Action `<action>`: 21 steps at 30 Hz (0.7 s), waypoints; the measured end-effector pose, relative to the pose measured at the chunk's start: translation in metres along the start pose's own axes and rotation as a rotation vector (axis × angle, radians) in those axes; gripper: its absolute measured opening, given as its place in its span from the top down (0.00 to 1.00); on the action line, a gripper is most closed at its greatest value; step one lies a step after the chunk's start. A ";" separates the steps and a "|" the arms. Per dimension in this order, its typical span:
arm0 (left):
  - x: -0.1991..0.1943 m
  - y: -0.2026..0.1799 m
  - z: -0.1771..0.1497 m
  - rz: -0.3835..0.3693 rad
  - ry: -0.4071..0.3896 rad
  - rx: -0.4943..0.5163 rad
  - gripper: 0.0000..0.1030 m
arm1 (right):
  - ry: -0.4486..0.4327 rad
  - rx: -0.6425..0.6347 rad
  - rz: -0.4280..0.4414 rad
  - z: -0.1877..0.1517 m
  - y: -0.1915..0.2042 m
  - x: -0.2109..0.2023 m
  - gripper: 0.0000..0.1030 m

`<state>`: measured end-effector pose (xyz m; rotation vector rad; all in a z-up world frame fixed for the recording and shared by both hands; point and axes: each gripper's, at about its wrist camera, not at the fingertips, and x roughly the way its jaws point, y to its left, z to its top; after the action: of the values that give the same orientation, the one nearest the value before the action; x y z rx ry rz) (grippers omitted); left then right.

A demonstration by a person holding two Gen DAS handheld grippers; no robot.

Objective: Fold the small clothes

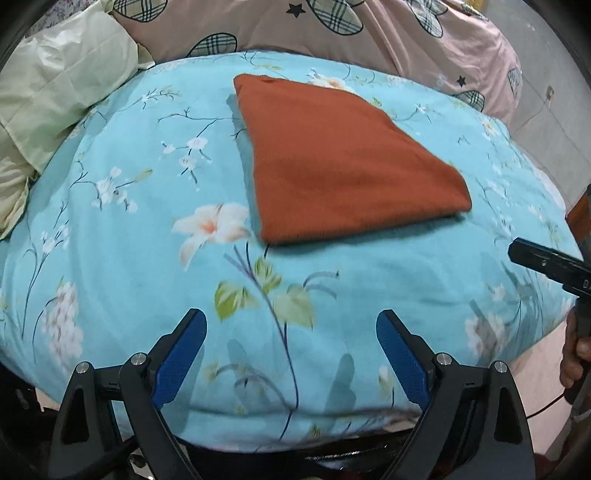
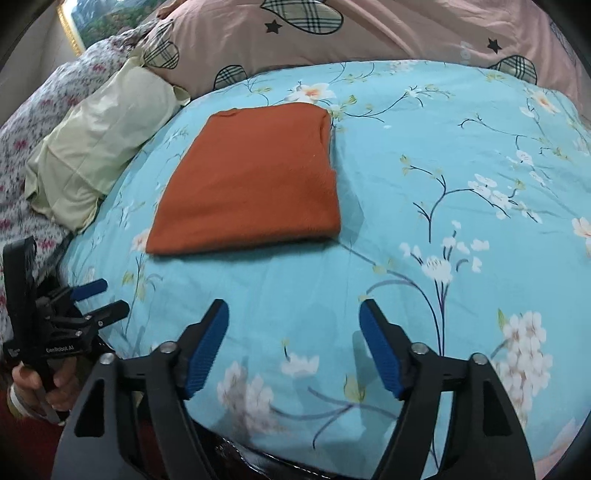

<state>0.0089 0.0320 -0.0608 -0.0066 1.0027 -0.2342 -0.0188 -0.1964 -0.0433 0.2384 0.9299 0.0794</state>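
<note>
A rust-orange garment point(image 1: 332, 158) lies folded into a flat rectangle on the turquoise floral bedspread point(image 1: 129, 258); the right wrist view shows the same garment point(image 2: 251, 181). My left gripper point(image 1: 291, 321) hovers open over the bedspread's near edge, well short of the cloth, with nothing between its blue pads point(image 1: 181, 354). My right gripper point(image 2: 293, 310) is likewise open and empty, below and right of the garment. The left gripper point(image 2: 103, 295) also appears at the left edge of the right wrist view, held by a hand point(image 2: 40, 391). The right gripper's black body point(image 1: 550, 266) shows at the right edge of the left wrist view.
A pale green pillow point(image 1: 55, 92) lies left of the bedspread, and a pink quilt with plaid patches point(image 1: 332, 26) is piled behind it. A floral sheet point(image 2: 33, 122) lies at far left. Tiled floor point(image 1: 554, 122) shows past the right side.
</note>
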 end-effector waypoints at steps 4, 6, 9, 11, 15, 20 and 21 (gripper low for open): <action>-0.011 -0.004 -0.014 0.057 -0.013 0.052 0.09 | 0.017 -0.020 0.006 -0.012 0.003 -0.008 0.19; -0.018 -0.004 -0.016 0.070 -0.021 0.062 0.09 | 0.018 -0.033 0.012 -0.016 0.006 -0.015 0.18; -0.036 -0.005 -0.015 0.101 -0.067 0.085 0.09 | 0.008 -0.073 0.005 -0.019 0.012 -0.027 0.15; -0.051 -0.009 -0.014 0.122 -0.104 0.108 0.08 | -0.006 -0.092 0.015 -0.019 0.016 -0.034 0.12; -0.064 -0.016 -0.007 0.152 -0.148 0.148 0.01 | -0.038 -0.133 0.013 -0.016 0.024 -0.039 0.02; -0.053 -0.019 0.003 0.157 -0.146 0.160 0.01 | -0.027 -0.151 -0.003 -0.008 0.028 -0.018 0.02; -0.050 -0.019 0.004 0.154 -0.142 0.157 0.01 | -0.026 -0.149 0.004 -0.006 0.028 -0.015 0.02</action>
<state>-0.0165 0.0232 -0.0149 0.1944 0.8366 -0.1683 -0.0317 -0.1710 -0.0287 0.1029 0.8929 0.1488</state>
